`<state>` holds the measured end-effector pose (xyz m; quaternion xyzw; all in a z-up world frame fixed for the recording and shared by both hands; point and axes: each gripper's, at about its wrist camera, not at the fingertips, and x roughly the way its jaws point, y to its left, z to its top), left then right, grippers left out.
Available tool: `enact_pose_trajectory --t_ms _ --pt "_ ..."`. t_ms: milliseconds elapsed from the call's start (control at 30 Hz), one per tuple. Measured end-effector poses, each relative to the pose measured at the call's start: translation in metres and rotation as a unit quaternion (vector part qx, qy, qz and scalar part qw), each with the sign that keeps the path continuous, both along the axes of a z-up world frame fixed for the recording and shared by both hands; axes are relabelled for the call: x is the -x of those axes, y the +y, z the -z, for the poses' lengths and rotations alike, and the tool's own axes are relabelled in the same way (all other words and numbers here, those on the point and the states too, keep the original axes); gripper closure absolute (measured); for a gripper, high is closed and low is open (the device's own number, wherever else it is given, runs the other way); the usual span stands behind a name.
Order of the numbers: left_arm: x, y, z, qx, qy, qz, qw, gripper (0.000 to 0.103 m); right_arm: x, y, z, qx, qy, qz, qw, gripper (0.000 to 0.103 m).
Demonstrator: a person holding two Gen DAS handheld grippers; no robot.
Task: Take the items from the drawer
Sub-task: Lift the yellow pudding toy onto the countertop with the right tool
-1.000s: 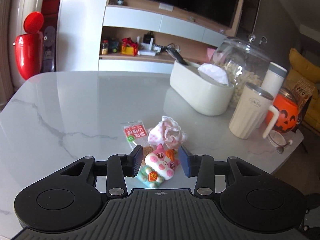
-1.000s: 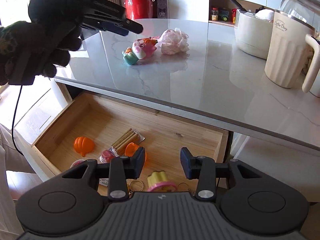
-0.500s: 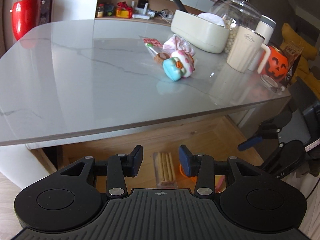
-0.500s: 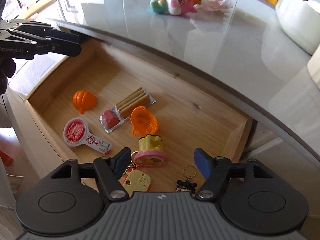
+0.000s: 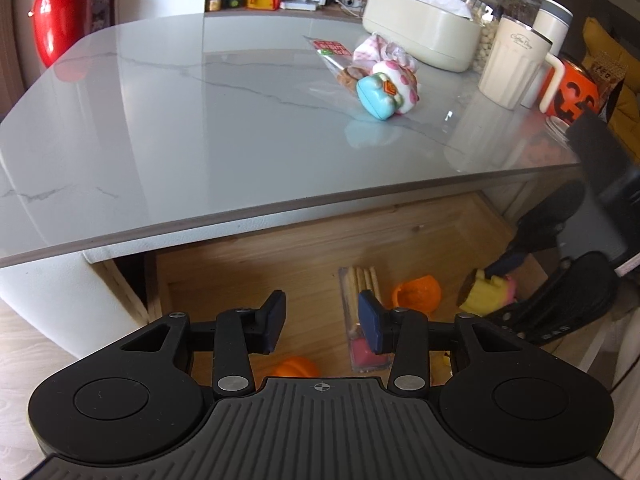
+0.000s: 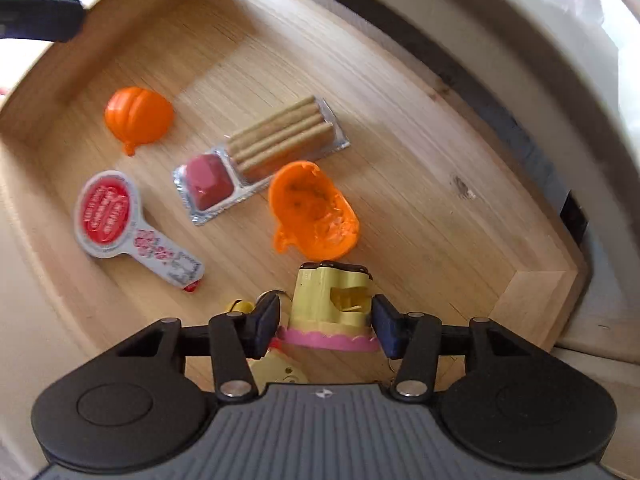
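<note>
The wooden drawer (image 6: 532,292) stands pulled out under the marble tabletop (image 5: 200,120). My right gripper (image 6: 325,322) points straight down into it. Its jaws are closing around a yellow toy with a pink base (image 6: 328,296), with a thin gap still showing on the left. An orange pumpkin half (image 6: 312,212) lies hollow side up just beyond. A biscuit-stick and jam pack (image 6: 264,156), a second pumpkin half (image 6: 138,118) and a red-lidded snack pack (image 6: 120,220) lie further left. My left gripper (image 5: 322,326) hangs open and empty over the drawer's front.
On the tabletop lie a pig toy (image 5: 388,88), a snack bag (image 5: 332,56) and a pink puff (image 5: 384,50). Behind them stand a cream box (image 5: 424,36), a ribbed mug (image 5: 508,72) and a pumpkin bucket (image 5: 576,94). Keychains (image 6: 276,368) lie beneath the right gripper.
Both grippers dropped from the tabletop to the drawer. The right one tipped downward, widened, then narrowed around the yellow toy. The left one left the pig toy on the table.
</note>
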<state>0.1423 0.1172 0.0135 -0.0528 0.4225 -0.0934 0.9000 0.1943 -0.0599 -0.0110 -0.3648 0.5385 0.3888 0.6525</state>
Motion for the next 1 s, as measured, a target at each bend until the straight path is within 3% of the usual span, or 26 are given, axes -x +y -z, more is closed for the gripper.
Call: enact_pose_trajectory --t_ms 100,200,267,333,367,500,600,900,1000 --pt "-0.001 0.007 0.004 0.015 0.014 -0.011 0.9997 0.059 0.013 -0.013 -0.077 -0.098 -0.020 -0.004 0.995 0.053" --pt "-0.003 0.005 0.009 0.016 0.025 -0.006 0.9995 0.059 0.007 -0.026 -0.151 -0.198 -0.116 0.015 0.973 0.053" --pt "-0.004 0.001 0.011 0.010 0.026 0.003 0.9996 0.059 -0.006 -0.026 -0.168 -0.222 -0.182 0.028 0.958 0.053" --pt "-0.005 -0.002 0.011 0.004 0.026 0.010 0.9996 0.059 -0.031 -0.019 -0.167 -0.230 -0.228 0.056 0.944 0.053" --pt "-0.006 -0.003 0.011 -0.002 0.026 0.011 0.9996 0.059 -0.044 -0.015 -0.160 -0.233 -0.230 0.069 0.942 0.053" --pt "-0.008 0.000 0.012 0.002 0.030 0.008 0.9995 0.059 -0.083 -0.003 -0.123 -0.219 -0.209 0.105 0.947 0.051" --pt "-0.009 0.002 0.014 0.006 0.041 0.009 0.9991 0.059 -0.090 -0.010 -0.116 -0.225 -0.194 0.125 0.947 0.051" --pt "-0.011 0.021 0.006 0.015 0.042 -0.007 0.9990 0.059 -0.053 -0.071 -0.153 -0.293 -0.190 0.133 0.928 0.023" --pt "-0.011 0.024 0.006 -0.003 0.060 0.005 0.9982 0.059 -0.027 -0.095 -0.147 -0.300 -0.176 0.132 0.928 0.016"
